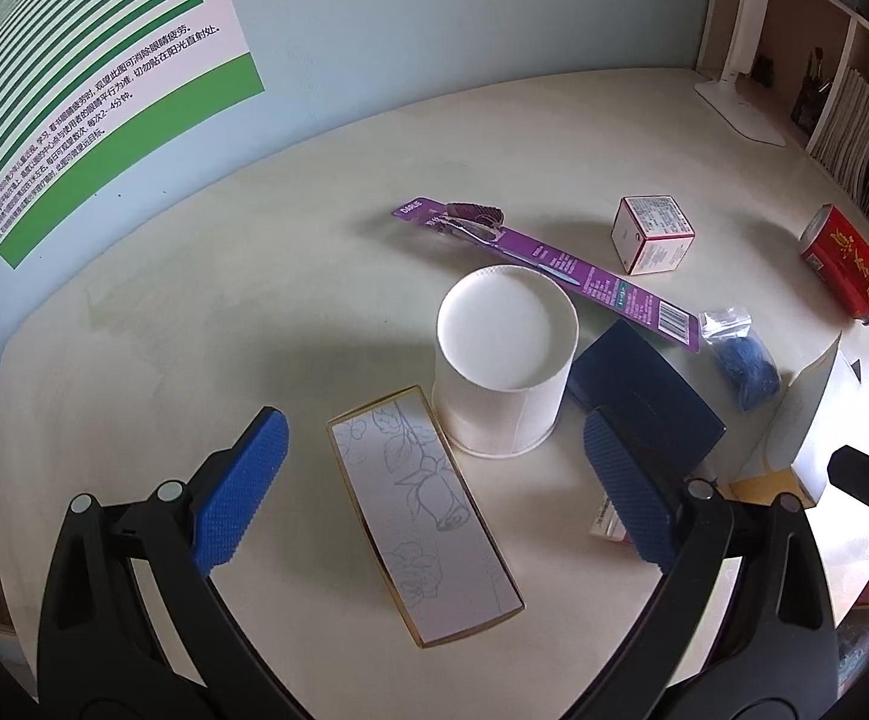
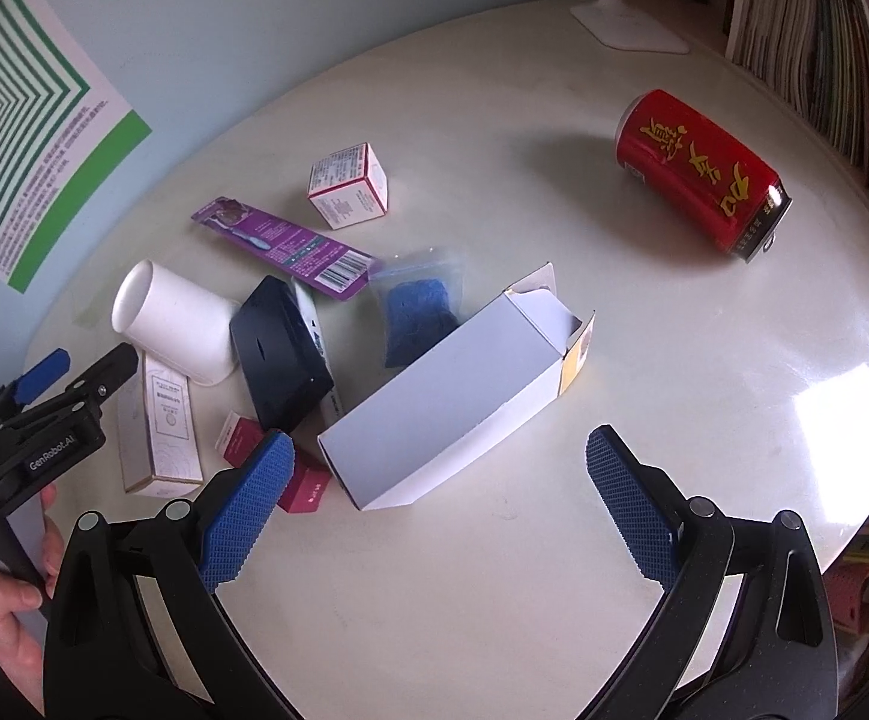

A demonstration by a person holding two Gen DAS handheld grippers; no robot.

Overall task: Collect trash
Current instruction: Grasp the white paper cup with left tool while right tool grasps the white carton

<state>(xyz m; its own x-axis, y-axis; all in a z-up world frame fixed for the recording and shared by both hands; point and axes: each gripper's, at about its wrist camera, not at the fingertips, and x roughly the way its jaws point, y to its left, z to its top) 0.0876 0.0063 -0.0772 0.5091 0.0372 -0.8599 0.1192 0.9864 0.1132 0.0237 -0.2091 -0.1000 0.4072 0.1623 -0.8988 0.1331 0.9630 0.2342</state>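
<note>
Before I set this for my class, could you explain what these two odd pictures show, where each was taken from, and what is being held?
No robot: a person carries two clamps with blue pads. Each picture comes from a camera on one clamp. The left hand-held gripper is open over a patterned flat box beside an upturned paper cup. The right hand-held gripper is open near a long white carton. On the table lie a red can, a toothbrush pack and small boxes. Nothing is held.

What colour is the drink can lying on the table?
Red with gold lettering; the can shows best in the right wrist view.
</note>
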